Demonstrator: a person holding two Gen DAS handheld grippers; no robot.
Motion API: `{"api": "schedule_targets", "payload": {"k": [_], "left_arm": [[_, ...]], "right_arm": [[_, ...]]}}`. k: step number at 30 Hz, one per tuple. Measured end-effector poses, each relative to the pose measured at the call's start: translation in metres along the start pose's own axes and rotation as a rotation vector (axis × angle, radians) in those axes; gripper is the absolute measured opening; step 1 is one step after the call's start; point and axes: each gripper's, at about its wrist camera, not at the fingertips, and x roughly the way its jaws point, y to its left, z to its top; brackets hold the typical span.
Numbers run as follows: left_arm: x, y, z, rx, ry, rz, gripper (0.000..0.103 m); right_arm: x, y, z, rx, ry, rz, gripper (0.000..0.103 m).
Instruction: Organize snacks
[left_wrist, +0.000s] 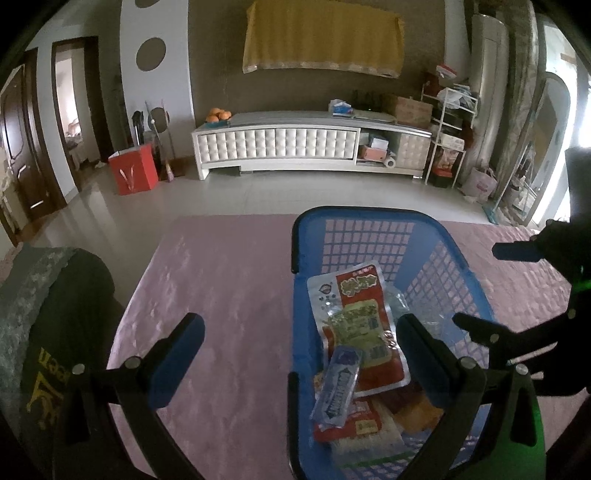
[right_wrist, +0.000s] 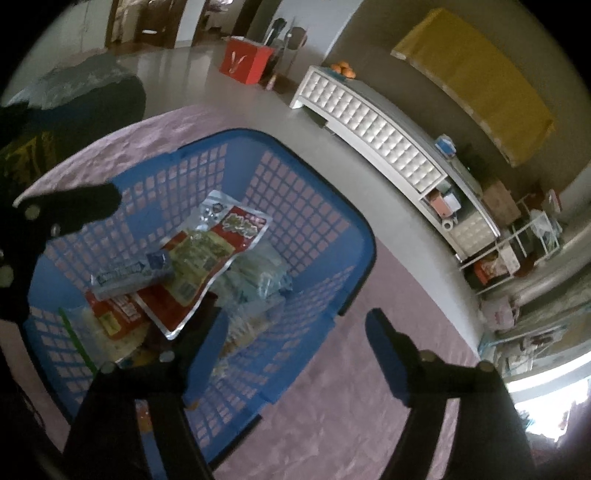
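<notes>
where both grippers hang over the pink-covered desk (left_wrist: 229, 280), each stands wide apart at the jaws with nothing between them: the left gripper (left_wrist: 299, 343) straddles the near left wall of the blue basket (left_wrist: 306, 236), and the right gripper (right_wrist: 295, 332) straddles its near right wall. the snacks lie inside the basket, none visible on the cloth outside it.

nearest the left gripper lies the small blue-and-silver stick pack (left_wrist: 338, 384), resting on top of the pile. judged light, fairly stiff and glossy, so likely slippery; take it across its narrow width at mid-length.

beneath it sits the red noodle-type packet (left_wrist: 354, 424), partly covered.

further in lies the large red and silver pouch (left_wrist: 354, 317). judged flat, flexible and light; its film may slide, so grip a sealed edge or corner rather than the filled middle.

beside that, toward the right wall, the clear crinkled bags (right_wrist: 258, 273) look soft and crushable; pinch gently at a gathered edge.
</notes>
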Motion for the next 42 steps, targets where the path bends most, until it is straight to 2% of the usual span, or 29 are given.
{"api": "schedule_targets", "payload": {"k": [8, 12, 15, 22, 26, 31, 34, 38, 42], "left_arm": [[-0.034, -0.021, -0.006, 0.034, -0.038, -0.02, 0.103], [-0.061, -0.03, -0.011, 0.022, -0.065, -0.053, 0.103], [-0.086, -0.037, -0.019, 0.0, -0.09, -0.07, 0.103], [-0.147, -0.065, -0.038, -0.005, -0.183, -0.052, 0.103], [-0.172, -0.083, -0.051, -0.002, -0.214, -0.053, 0.103], [-0.204, -0.103, -0.064, -0.016, -0.264, -0.048, 0.103], [-0.222, -0.114, -0.073, -0.003, -0.291, -0.069, 0.103], [-0.244, -0.13, -0.084, 0.047, -0.332, -0.033, 0.103], [-0.256, -0.135, -0.093, 0.046, -0.335, -0.075, 0.103]], "right_arm": [[-0.035, -0.006, -0.014, 0.05, -0.054, -0.013, 0.081], [-0.061, -0.01, -0.026, 0.096, -0.099, -0.004, 0.081], [-0.086, -0.011, -0.041, 0.134, -0.151, 0.003, 0.081], [-0.148, -0.011, -0.08, 0.203, -0.294, -0.028, 0.081], [-0.185, -0.013, -0.106, 0.266, -0.395, -0.038, 0.091], [-0.215, -0.022, -0.13, 0.362, -0.467, -0.062, 0.103], [-0.23, -0.022, -0.145, 0.418, -0.501, -0.08, 0.103], [-0.241, -0.019, -0.162, 0.463, -0.522, -0.083, 0.103], [-0.251, -0.014, -0.176, 0.491, -0.537, -0.098, 0.103]]}}
